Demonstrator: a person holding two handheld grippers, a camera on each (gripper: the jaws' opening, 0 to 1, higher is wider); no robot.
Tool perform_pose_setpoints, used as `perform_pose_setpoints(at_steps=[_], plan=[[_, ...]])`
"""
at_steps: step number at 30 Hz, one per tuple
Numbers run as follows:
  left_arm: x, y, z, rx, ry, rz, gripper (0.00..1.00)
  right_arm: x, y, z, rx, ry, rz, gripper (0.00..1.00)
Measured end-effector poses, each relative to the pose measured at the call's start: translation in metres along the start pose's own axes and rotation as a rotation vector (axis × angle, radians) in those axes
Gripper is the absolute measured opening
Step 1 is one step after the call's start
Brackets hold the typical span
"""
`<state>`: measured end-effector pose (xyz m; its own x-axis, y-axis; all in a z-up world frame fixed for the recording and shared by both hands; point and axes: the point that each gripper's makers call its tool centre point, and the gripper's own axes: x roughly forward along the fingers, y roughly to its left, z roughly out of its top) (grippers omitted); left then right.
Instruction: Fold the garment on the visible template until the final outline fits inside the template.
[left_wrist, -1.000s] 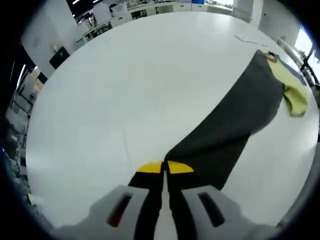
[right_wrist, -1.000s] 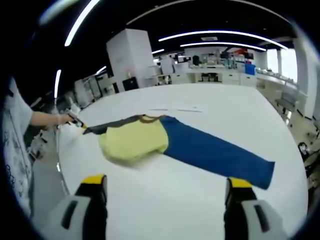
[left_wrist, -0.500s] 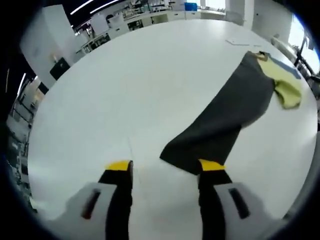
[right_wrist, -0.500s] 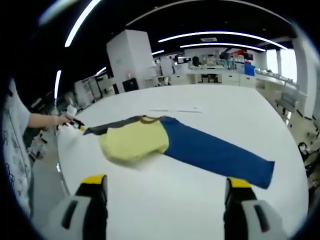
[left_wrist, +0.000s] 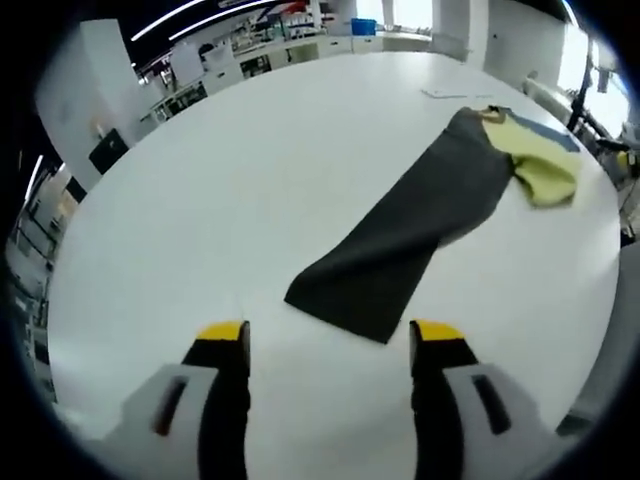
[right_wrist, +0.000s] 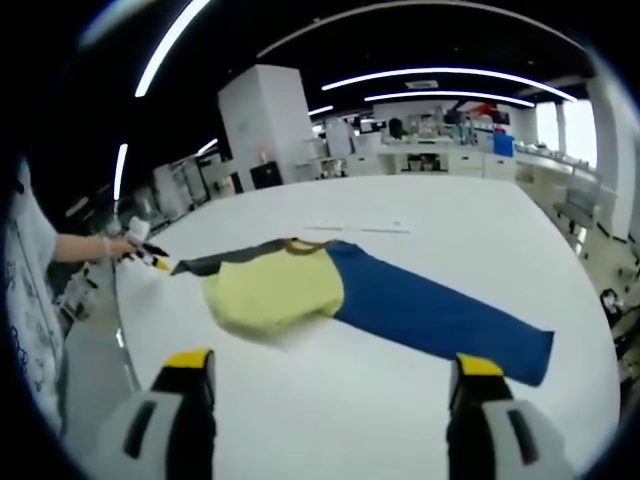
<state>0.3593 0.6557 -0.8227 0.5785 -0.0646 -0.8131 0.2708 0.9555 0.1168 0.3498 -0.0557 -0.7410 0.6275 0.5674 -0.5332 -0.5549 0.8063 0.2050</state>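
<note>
The garment lies flat on the white table (left_wrist: 200, 200): a dark grey sleeve (left_wrist: 400, 235), a pale yellow body (left_wrist: 545, 165) and a blue sleeve (right_wrist: 450, 315). My left gripper (left_wrist: 330, 340) is open, its yellow-tipped jaws a little short of the grey sleeve's free end and apart from it. In the right gripper view the yellow body (right_wrist: 275, 290) is folded over in the middle, with the grey sleeve (right_wrist: 215, 263) running left. My right gripper (right_wrist: 333, 365) is open above bare table in front of the garment. The left gripper (right_wrist: 148, 258) shows small at the far left, held by a hand (right_wrist: 95, 245).
A thin pale line (right_wrist: 355, 228) marks the table behind the garment, also seen as a pale line (left_wrist: 445, 93) beyond the collar. The table edge (right_wrist: 120, 340) runs close on the left, by the person's sleeve (right_wrist: 25, 300). Desks and cabinets (right_wrist: 430, 150) stand far behind.
My left gripper went from shut on the grey sleeve's end to open, let it go and drew back; the sleeve lies flat. The right gripper has barely moved.
</note>
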Motion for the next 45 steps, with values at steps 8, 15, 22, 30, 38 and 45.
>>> perform_pose_setpoints(at_steps=[8, 15, 22, 30, 38, 45], plan=[[-0.005, -0.02, -0.005, 0.053, -0.001, -0.028, 0.5, -0.002, 0.002, -0.004, 0.009, -0.001, -0.004, 0.98], [0.0, -0.032, -0.009, 0.109, -0.005, -0.049, 0.34, -0.002, 0.002, -0.004, 0.017, -0.003, -0.005, 0.98], [0.001, -0.042, -0.005, 0.152, -0.011, -0.058, 0.22, -0.004, 0.002, -0.004, 0.017, -0.002, -0.012, 0.98], [0.01, -0.044, -0.009, 0.142, 0.017, -0.077, 0.14, -0.007, 0.003, -0.004, 0.027, -0.006, -0.018, 0.98], [0.015, -0.044, -0.012, 0.124, 0.039, -0.076, 0.06, -0.011, -0.004, -0.003, 0.029, -0.012, -0.026, 0.98], [0.012, -0.043, -0.01, 0.106, 0.02, -0.084, 0.0, -0.011, -0.004, -0.005, 0.034, -0.009, -0.025, 0.98]])
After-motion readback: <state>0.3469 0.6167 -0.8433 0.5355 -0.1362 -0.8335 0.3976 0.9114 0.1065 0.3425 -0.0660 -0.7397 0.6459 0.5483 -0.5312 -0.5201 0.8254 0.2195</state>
